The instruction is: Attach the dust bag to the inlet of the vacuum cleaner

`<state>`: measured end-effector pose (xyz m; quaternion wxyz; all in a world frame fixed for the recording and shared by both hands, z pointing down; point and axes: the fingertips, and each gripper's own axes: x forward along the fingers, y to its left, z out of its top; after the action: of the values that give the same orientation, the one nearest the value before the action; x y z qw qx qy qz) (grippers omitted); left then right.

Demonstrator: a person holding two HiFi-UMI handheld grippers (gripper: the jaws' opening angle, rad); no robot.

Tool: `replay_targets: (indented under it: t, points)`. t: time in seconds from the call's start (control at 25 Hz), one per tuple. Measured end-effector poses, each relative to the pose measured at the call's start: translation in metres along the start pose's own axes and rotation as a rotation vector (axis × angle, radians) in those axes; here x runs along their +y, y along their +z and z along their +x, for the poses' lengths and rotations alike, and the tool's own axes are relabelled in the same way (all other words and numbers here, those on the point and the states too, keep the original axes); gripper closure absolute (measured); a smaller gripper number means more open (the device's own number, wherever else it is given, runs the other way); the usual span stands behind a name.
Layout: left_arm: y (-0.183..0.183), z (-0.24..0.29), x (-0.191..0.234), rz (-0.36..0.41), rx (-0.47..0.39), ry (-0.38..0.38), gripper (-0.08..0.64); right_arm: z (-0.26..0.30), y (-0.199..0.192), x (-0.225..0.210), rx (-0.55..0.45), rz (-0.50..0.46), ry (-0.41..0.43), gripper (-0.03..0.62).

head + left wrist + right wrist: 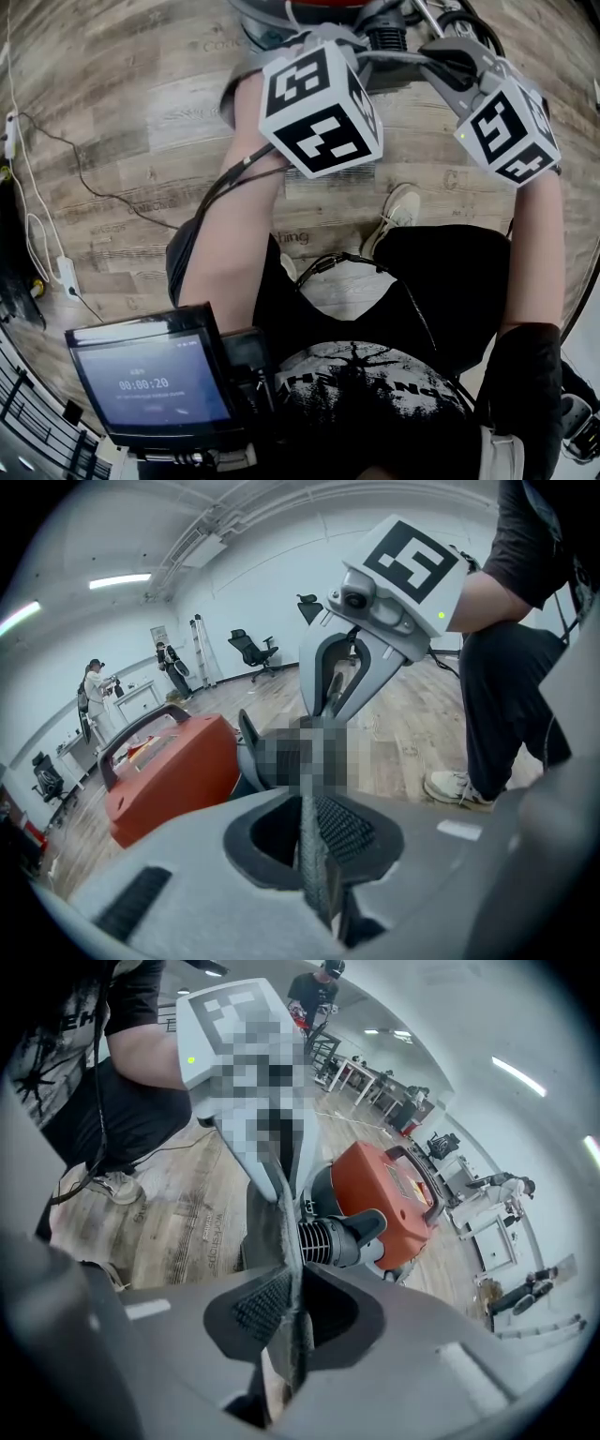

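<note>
While each was clamped shut on the grey felt dust bag (267, 1232), the left gripper (314, 846) and right gripper (286, 1330) held it just beside the black ribbed inlet (323, 1239) of the orange plastic vacuum cleaner (386, 1194).

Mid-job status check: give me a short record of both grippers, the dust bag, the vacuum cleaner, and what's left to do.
left gripper: shut on a thin dark edge, apparently of the dust bag
right gripper: shut on the dust bag's grey fabric
dust bag: held between the two grippers, which face each other
vacuum cleaner: orange, on the wooden floor, just beyond the grippers
ribbed black port: end bare, bag beside it
left to do: bag not yet on the port
</note>
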<state>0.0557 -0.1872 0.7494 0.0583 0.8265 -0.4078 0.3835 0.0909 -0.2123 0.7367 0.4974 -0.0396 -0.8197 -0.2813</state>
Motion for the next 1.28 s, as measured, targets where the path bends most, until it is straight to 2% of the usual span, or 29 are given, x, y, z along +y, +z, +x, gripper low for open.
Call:
replay_targets:
  t: [0.28,0.56,0.92,1.12,1.28]
  points:
    - [0.005,-0.007,0.007,0.013,-0.012,0.003,0.528,-0.006,0.003,-0.002,-0.001,-0.038,-0.009,0.551]
    - [0.003,0.002,0.004,-0.039,-0.03,-0.035,0.523,0.0,-0.002,-0.003,-0.009,0.013,-0.016,0.543]
    - [-0.002,0.002,0.008,-0.029,-0.03,-0.023,0.523,0.001,0.001,-0.004,-0.044,0.07,0.003,0.531]
    - [0.0,0.004,0.003,0.042,-0.008,-0.021,0.512,0.005,-0.002,-0.002,-0.019,0.044,0.0,0.543]
    - [0.01,0.01,-0.003,0.055,-0.031,-0.055,0.444,0.005,-0.001,-0.005,-0.018,0.042,-0.003,0.543]
